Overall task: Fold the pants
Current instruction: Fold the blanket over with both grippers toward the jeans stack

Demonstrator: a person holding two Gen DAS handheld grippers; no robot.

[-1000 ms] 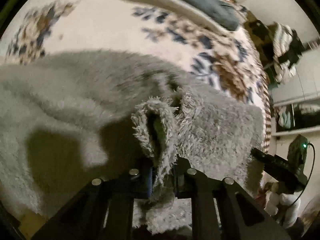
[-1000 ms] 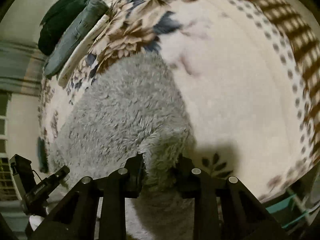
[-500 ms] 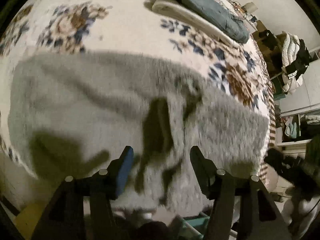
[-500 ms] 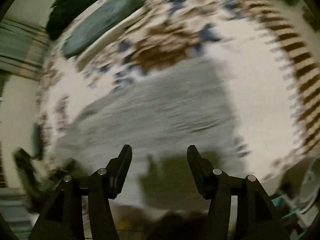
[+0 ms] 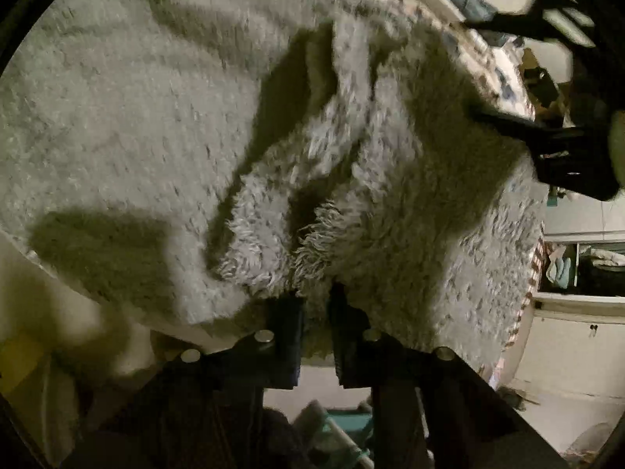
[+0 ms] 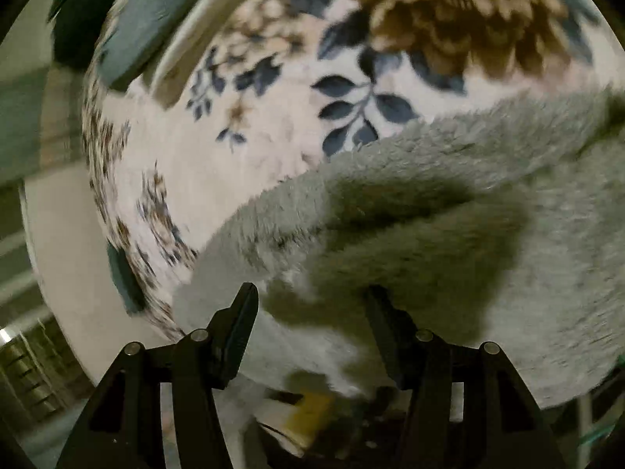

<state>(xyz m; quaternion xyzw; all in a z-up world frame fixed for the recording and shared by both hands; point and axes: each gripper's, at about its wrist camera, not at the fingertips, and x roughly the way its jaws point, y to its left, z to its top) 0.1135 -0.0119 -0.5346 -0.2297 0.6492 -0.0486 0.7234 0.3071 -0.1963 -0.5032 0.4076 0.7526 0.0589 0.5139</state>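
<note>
One bed, one pair of fuzzy gray pants, two grippers.

The one big bed has a flowered blanket (image 6: 273, 125) on it, white with blue leaves and brown flowers. One pair of fluffy gray pants (image 5: 129, 125) lies spread on that blanket. One stack of folded clothes (image 6: 129, 27) sits at the far edge of the bed. The left gripper (image 5: 315, 293) has just closed its jaws, and they now pinch a fold of the pants at the near edge. The right gripper (image 6: 310, 301) hangs over the pants with its jaws spread apart, and nothing is pinched between them.
</note>
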